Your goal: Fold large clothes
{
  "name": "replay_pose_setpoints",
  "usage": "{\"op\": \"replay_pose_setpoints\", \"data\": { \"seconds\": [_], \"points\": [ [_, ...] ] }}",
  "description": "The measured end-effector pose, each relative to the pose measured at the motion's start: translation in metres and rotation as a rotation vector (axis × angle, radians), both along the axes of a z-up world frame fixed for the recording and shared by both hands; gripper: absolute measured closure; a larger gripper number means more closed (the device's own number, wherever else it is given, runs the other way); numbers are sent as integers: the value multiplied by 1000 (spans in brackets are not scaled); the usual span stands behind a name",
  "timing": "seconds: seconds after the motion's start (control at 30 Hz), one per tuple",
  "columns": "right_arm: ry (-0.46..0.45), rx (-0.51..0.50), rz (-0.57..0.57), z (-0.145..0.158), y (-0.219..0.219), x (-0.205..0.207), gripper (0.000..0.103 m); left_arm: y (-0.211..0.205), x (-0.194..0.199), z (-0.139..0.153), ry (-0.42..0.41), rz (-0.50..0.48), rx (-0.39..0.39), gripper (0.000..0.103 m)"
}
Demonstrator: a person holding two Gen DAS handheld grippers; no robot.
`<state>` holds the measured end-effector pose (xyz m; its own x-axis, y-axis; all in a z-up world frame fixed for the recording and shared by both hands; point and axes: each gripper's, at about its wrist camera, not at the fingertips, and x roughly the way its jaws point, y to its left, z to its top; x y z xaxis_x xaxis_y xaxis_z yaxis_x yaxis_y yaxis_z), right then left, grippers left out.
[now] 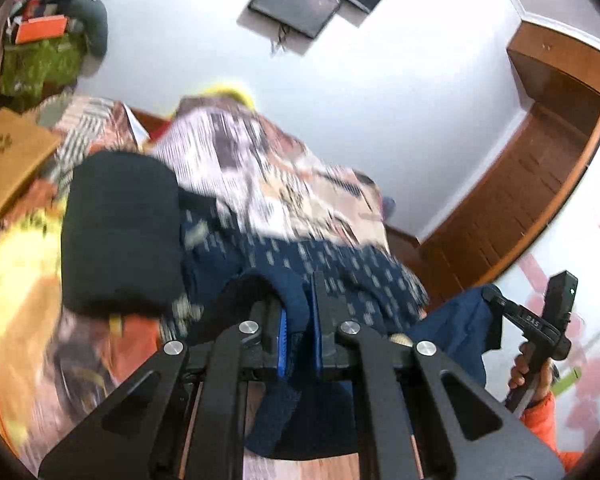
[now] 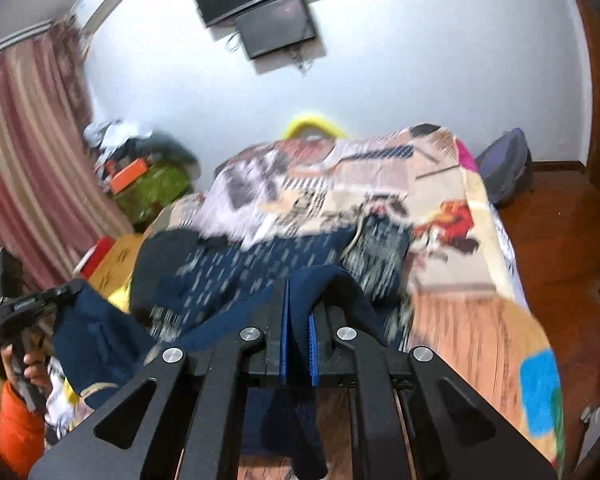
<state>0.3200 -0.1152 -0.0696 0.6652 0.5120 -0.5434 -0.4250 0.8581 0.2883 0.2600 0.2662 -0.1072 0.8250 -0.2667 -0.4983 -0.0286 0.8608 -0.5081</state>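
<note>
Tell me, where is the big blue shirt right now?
The blue shirt is pinched in both grippers, left gripper and right gripper, and hangs between them above the bed's patterned blanket.

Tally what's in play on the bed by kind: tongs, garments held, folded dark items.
Tongs: 2, left tongs and right tongs, each shut on the navy garment
Navy garment: 1
Black folded item: 1
Total: 4
</note>
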Motion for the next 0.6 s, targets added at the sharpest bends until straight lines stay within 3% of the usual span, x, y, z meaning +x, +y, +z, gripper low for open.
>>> {"op": "replay_pose_setpoints", "data": {
  "seconds": [0.13, 0.33, 0.47, 0.6],
  "points": [
    [38, 3, -79, -18, 4, 56, 96, 12, 53, -13, 39, 82, 77, 94],
    [168, -36, -127, -67, 6, 112, 96, 23, 119, -71, 176, 105, 161, 94],
    [203, -54, -145, -85, 1, 120, 96, 23, 138, -107, 246, 47, 197, 91],
    [207, -78, -136, -76, -1, 110, 92, 19, 133, -110, 273, 19, 209, 85]
  ]
}}
